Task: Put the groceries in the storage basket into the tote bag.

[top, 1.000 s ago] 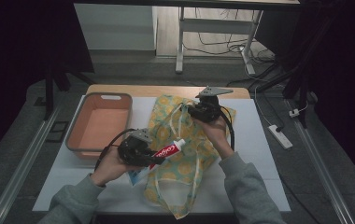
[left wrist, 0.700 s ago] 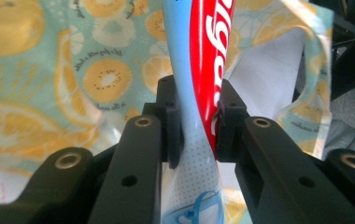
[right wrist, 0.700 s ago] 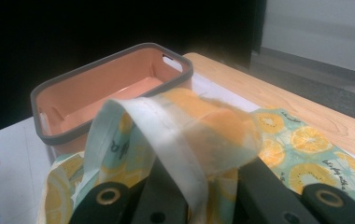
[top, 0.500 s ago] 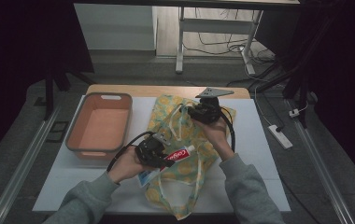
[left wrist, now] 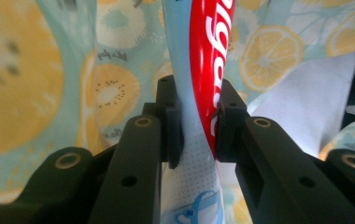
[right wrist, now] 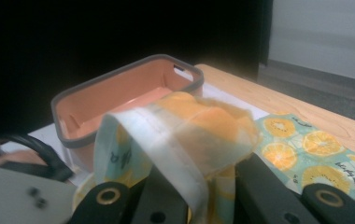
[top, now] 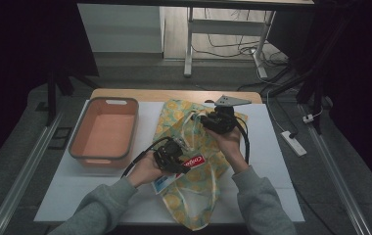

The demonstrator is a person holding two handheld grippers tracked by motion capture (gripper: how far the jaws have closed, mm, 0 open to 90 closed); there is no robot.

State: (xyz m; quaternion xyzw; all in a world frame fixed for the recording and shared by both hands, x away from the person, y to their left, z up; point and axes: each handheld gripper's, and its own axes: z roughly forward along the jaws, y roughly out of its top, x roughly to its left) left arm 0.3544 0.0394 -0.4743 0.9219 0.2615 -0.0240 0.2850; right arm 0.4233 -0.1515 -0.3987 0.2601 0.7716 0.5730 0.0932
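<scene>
A fruit-print cloth bag (top: 201,161) lies across the middle of the white table top. My left gripper (top: 176,159) is shut on a red and white toothpaste tube (top: 193,161), whose free end points over the bag. The left gripper view has the tube (left wrist: 202,70) pinched between both jaws, with the bag's orange-slice print (left wrist: 31,74) behind it. My right gripper (top: 208,120) is shut on the bag's upper edge and holds it lifted. That bunched fabric with its white strap (right wrist: 185,135) rises between the jaws in the right gripper view.
An orange bin with a grey rim (top: 106,131) stands left of the bag and shows as the same bin (right wrist: 119,93) behind the lifted fabric. Bare white table (top: 277,166) lies right of the bag. A wooden strip (top: 174,94) runs along the far edge.
My left gripper has carried the toothpaste tube rightward, from the bag's left edge to over the bag. The right gripper has kept its hold on the bag's edge.
</scene>
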